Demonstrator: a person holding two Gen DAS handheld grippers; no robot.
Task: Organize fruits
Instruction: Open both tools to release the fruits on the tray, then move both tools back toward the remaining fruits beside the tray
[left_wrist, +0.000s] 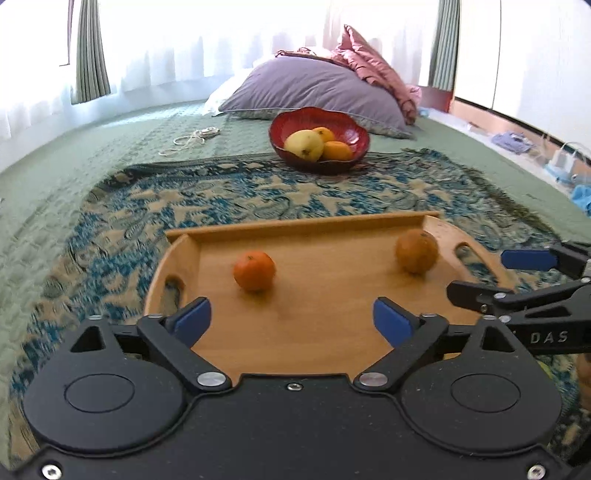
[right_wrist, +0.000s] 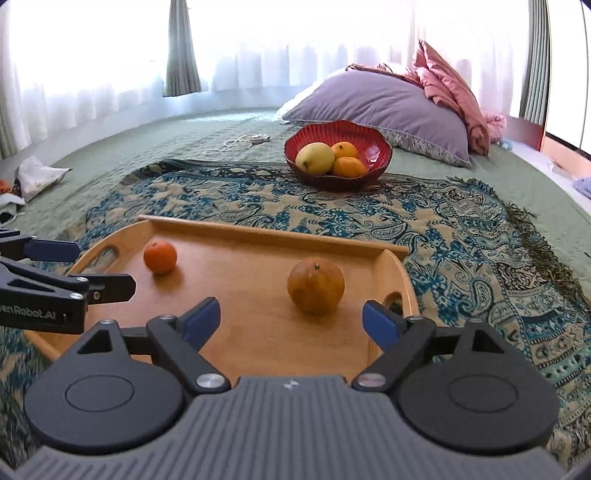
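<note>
Left gripper (left_wrist: 291, 319) gapes wide, empty, over the tray (left_wrist: 295, 225); tangerine (left_wrist: 254, 271) just ahead, slightly left of its fingers. Right gripper (right_wrist: 291, 319) equally wide, empty; orange (right_wrist: 316, 286) just ahead between its fingers, nothing blocking. Beyond, on the rug (right_wrist: 461, 236): red bowl (right_wrist: 373, 142) holding three fruits. Farthest, pillows (right_wrist: 388, 99).
</note>
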